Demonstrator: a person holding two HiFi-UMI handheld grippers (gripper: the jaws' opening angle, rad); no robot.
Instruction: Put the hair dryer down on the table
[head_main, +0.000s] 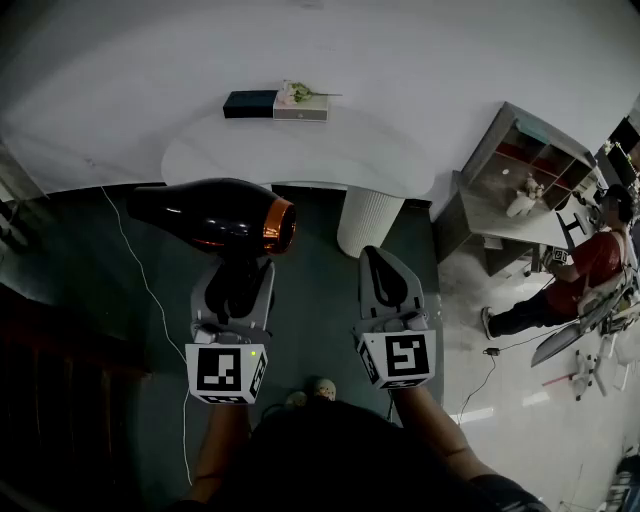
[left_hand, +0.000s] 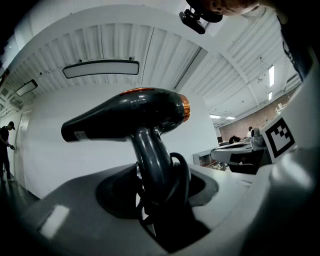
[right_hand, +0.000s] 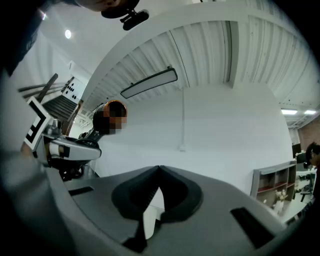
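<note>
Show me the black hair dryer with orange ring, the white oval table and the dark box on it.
Black hair dryer with orange ring (head_main: 205, 212): head view, barrel.
White oval table (head_main: 300, 152): head view, bare top.
Dark box (head_main: 248, 104): head view, top face.

Left hand-held gripper (head_main: 243, 265) and right hand-held gripper (head_main: 372, 255): grey (black-padded), marker cubes (head_main: 226, 370).

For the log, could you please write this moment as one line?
left tongs: gripping hair dryer | right tongs: shut, empty | table: hair dryer not down
</note>
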